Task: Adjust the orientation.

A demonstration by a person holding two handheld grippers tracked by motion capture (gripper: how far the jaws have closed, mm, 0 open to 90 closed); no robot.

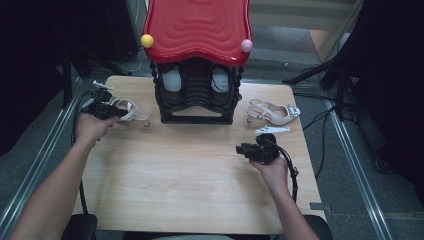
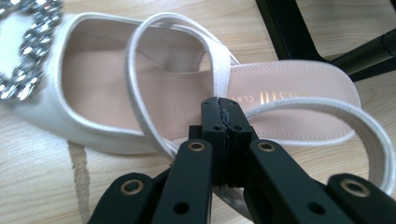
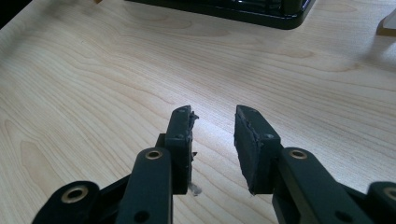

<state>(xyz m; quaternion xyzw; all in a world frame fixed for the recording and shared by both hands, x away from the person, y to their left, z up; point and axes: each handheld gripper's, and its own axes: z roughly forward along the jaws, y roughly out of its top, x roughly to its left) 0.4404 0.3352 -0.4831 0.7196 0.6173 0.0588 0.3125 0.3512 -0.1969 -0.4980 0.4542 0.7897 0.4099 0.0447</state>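
Two white sandals lie on my table (image 1: 200, 175), one at each side of the black shoe rack (image 1: 197, 97) with its red top. At the left, my left tongs (image 2: 225, 122) are pressed together on a thin strap (image 2: 140, 107) of the left sandal (image 1: 129, 111), which lies just beside the rack's foot. I judge the risk is here: the strap is narrow and slick, so it could slide out when I lift, or the shoe could swing and knock the rack. My left gripper view shows the pinch and the jewelled buckle (image 2: 23, 51); the high view cannot resolve either. At the right, my right tongs (image 3: 212, 140) stand apart over bare wood with nothing between them. The high view alone shows the right sandal (image 1: 274, 113) beyond them.
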